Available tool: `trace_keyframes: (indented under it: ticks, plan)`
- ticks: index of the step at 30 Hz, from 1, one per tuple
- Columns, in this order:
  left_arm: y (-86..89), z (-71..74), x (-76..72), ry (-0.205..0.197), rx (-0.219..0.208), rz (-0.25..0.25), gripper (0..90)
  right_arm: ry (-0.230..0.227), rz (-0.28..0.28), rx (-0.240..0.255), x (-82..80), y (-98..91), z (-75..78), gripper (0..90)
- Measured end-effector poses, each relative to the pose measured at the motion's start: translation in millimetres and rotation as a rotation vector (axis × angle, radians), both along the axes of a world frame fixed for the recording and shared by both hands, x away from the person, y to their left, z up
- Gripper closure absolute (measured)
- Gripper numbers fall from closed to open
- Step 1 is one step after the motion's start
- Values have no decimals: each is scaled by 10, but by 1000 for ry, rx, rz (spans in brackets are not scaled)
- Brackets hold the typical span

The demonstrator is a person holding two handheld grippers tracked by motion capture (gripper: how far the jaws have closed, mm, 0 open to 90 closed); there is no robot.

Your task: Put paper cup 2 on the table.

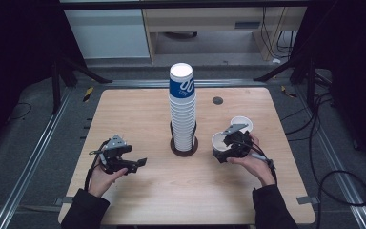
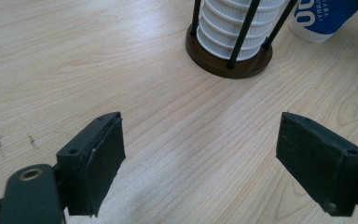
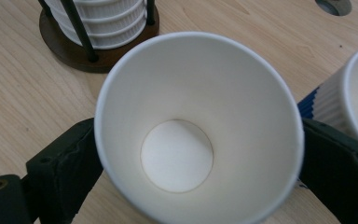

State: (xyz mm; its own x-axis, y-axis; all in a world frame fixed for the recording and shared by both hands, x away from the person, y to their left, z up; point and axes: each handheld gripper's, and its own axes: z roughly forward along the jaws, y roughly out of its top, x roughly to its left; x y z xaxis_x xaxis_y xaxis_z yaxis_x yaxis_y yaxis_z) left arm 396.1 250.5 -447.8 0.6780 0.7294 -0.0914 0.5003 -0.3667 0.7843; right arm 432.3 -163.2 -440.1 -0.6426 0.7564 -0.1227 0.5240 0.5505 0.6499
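Item 1: right gripper [image 1: 229, 144], table's 4 o'clock, jaws spread wide either side of an upright paper cup [image 3: 198, 130] standing between them; whether the pads press on it cannot be told. Item 2: second cup [image 1: 242, 124], just beside at 1 o'clock. Item 3: left gripper [image 1: 138, 163], 8 o'clock, jaws released, nothing between. Item 4: cup stack [image 1: 182, 107] in holder [image 2: 228, 63], table [image 1: 138, 109] centre.

Light wooden surface [image 1: 138, 119] with rounded corners, a small dark round grommet [image 1: 218, 100] set in it toward one o'clock from the middle. On the floor around it: metal rails [image 1: 33, 157] along nine and three o'clock, black cables [image 1: 333, 176] looping at four o'clock, yellow-and-black tape marks [image 1: 88, 93] near ten and two o'clock. At twelve o'clock, beyond the far edge, pale cabinet fronts [image 1: 107, 33] and a wooden unit [image 1: 209, 21].
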Motion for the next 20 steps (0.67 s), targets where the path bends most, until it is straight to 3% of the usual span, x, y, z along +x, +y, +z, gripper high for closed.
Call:
trace_keyframes:
  ticks: [20]
  plan:
    - [54, -1, 11, 0, 7, 19, 140, -48, -14, 16, -408, -196, 101, 41]
